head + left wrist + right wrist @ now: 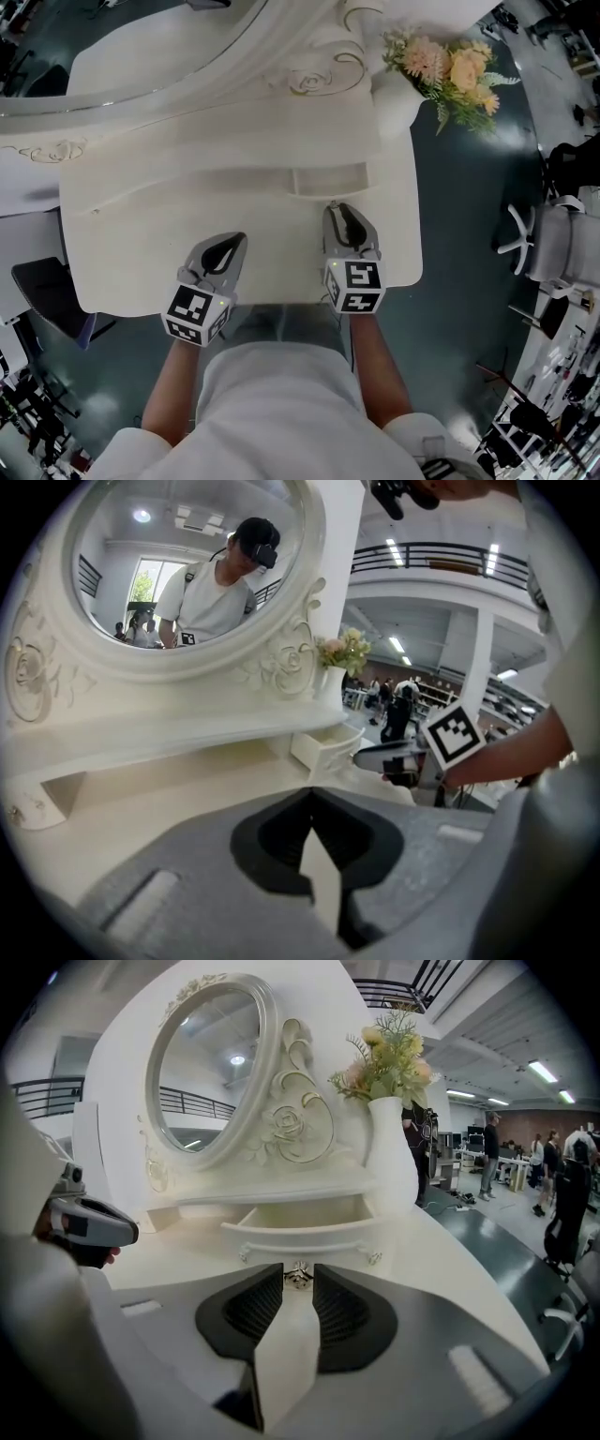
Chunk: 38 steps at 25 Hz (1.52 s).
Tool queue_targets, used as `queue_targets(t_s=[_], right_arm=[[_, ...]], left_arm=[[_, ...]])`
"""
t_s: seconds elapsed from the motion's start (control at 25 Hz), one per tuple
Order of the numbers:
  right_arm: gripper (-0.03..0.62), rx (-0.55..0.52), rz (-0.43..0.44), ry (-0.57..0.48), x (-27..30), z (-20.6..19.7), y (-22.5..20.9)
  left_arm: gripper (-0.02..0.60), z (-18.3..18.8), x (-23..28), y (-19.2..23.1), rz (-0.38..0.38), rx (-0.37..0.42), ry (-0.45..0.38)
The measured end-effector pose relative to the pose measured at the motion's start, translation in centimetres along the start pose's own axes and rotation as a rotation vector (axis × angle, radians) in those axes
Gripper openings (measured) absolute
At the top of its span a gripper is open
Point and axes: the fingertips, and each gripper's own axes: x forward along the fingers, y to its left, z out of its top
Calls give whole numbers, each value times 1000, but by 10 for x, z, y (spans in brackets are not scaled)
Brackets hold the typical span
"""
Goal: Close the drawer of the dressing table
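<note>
The white dressing table (141,244) has a small drawer (328,178) pulled open under its mirror shelf. In the right gripper view the drawer (300,1213) stands straight ahead, its front bearing a small metal knob (298,1279). My right gripper (298,1267) is open, and the knob shows just beyond the gap between its tips, untouched. In the head view the right gripper (336,208) points at the drawer front from close by. My left gripper (239,238) hovers over the tabletop to the left, tips together, holding nothing. The left gripper view shows the drawer (323,747) off to the right.
A white vase of flowers (394,103) stands at the table's right rear corner, right of the drawer. The oval mirror (211,1072) rises behind. A white office chair (553,244) is on the floor at the right, a dark seat (47,295) at the left.
</note>
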Motion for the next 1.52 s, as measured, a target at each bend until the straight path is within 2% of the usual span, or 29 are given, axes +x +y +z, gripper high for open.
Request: queue_targets(t_s=[0.52, 1.52], right_arm=[[87, -8, -31, 14, 19, 4, -10], [97, 2, 20, -37, 72, 41, -16]], left_arm=[[0, 0, 9, 9, -5, 1, 20], [0, 0, 18, 25, 27, -35, 37]])
